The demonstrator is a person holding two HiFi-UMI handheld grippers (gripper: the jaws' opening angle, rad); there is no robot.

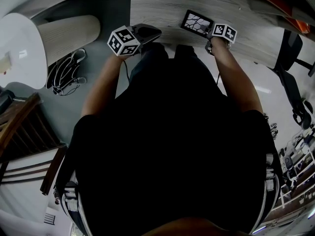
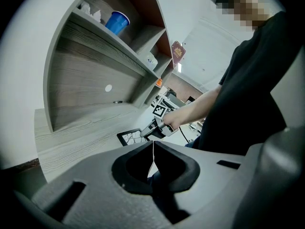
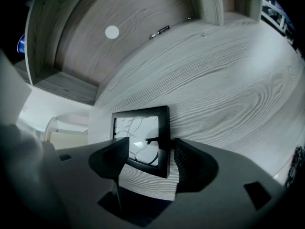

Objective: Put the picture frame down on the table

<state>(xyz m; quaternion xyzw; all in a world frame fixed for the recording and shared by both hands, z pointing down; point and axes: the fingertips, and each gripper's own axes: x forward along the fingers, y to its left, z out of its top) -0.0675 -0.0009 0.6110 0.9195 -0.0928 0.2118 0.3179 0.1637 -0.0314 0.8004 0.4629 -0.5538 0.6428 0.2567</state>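
Observation:
A small black picture frame (image 1: pixel 197 22) with a branch-pattern print lies flat on the pale wood-grain table (image 1: pixel 162 6), close to its near edge. My right gripper (image 1: pixel 209 33) stands open just behind it. In the right gripper view the frame (image 3: pixel 140 128) sits low between the spread jaws of the right gripper (image 3: pixel 150 159), its left part hidden by the left jaw. My left gripper (image 1: pixel 150 32) hovers at the table edge to the left, shut with nothing in it; its jaws meet in the left gripper view (image 2: pixel 153 159). The frame (image 2: pixel 129 136) also shows there.
A shelf unit rises behind the table, with a blue cup (image 2: pixel 116 22) on an upper shelf. A pen (image 3: pixel 159 31) lies at the table's back. A round white table (image 1: pixel 17 48), floor cables (image 1: pixel 66 73), a wooden chair (image 1: pixel 19 127) and an office chair (image 1: pixel 290 58) surround me.

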